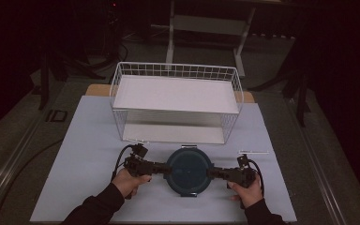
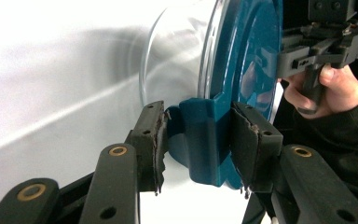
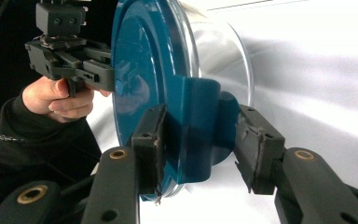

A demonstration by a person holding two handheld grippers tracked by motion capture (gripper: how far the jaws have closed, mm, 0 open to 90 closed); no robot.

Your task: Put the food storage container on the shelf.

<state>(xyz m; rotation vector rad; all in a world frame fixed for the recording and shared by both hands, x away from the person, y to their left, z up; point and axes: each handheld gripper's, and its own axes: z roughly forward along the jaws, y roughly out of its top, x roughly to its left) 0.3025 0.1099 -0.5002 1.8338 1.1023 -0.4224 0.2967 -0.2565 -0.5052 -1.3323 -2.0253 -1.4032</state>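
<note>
Table (image 1: 93, 140) white, room beyond it dark | wire basket (image 1: 176, 101) past both grippers | round container with blue lid (image 1: 188, 171) on table between them | left hand-held gripper (image 2: 196, 135) spread around lid clip (image 2: 205, 140) | right hand-held gripper (image 3: 198, 135) spread around opposite clip (image 3: 193, 130) | contact unclear, contents hidden.

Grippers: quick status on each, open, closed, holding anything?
Left gripper: open, fingers straddling a latch tab of the teal-lidded container, not clamped.
Right gripper: open, fingers around the opposite tab.
</note>
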